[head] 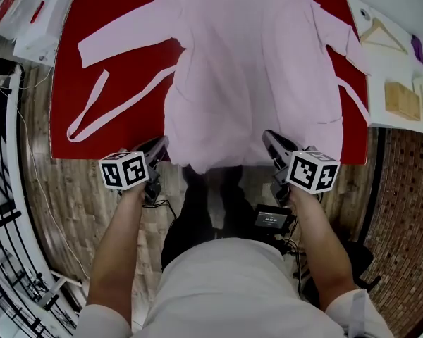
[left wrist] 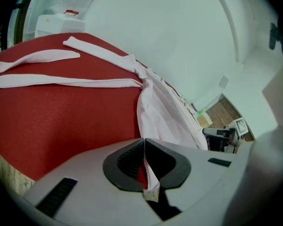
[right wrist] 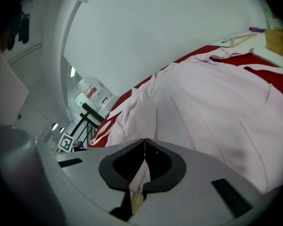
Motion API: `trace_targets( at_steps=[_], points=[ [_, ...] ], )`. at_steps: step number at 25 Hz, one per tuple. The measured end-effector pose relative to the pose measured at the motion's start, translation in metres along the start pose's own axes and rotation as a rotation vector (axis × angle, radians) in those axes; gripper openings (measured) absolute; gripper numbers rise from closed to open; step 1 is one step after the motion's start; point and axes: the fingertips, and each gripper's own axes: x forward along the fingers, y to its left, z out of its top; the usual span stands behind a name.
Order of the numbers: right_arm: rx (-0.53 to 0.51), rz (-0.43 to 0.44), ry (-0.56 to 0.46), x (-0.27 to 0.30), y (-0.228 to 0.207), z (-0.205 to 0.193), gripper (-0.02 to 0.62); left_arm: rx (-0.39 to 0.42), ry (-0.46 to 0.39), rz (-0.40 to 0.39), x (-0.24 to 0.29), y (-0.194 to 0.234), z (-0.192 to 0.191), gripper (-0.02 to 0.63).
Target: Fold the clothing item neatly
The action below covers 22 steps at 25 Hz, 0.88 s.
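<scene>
left gripper [head: 161,145] tilted down, pinching robe [head: 254,76] hem | right gripper [head: 269,138] tilted down, pinching same hem | at tabletop [head: 63,111] near edge

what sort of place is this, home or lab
Likely a workroom set up for recording, not a home: pink robe on a red-covered table, wooden hanger on a white side table, wood-pattern floor.
</scene>
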Motion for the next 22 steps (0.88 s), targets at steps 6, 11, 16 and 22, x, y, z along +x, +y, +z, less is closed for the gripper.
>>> trace_targets(
  at_steps=[6, 11, 16, 22],
  points=[
    [-0.03, 0.007, 0.031, -0.007, -0.009, 0.001, 0.02, -0.008, -0.005, -0.005, -0.002, 0.0, -0.001, 0.014],
    [-0.092, 0.048, 0.148, 0.01, 0.013, -0.045, 0.023, 0.05, -0.009, -0.044, -0.008, -0.013, -0.005, 0.017],
    [-0.076, 0.044, 0.17, 0.008, 0.013, -0.075, 0.049, 0.083, -0.022, -0.062, -0.024, -0.018, -0.023, 0.075],
    [-0.039, 0.064, 0.211, 0.012, 0.02, -0.102, 0.066, 0.074, 0.055, -0.069, -0.025, -0.019, -0.065, 0.104]
  ],
)
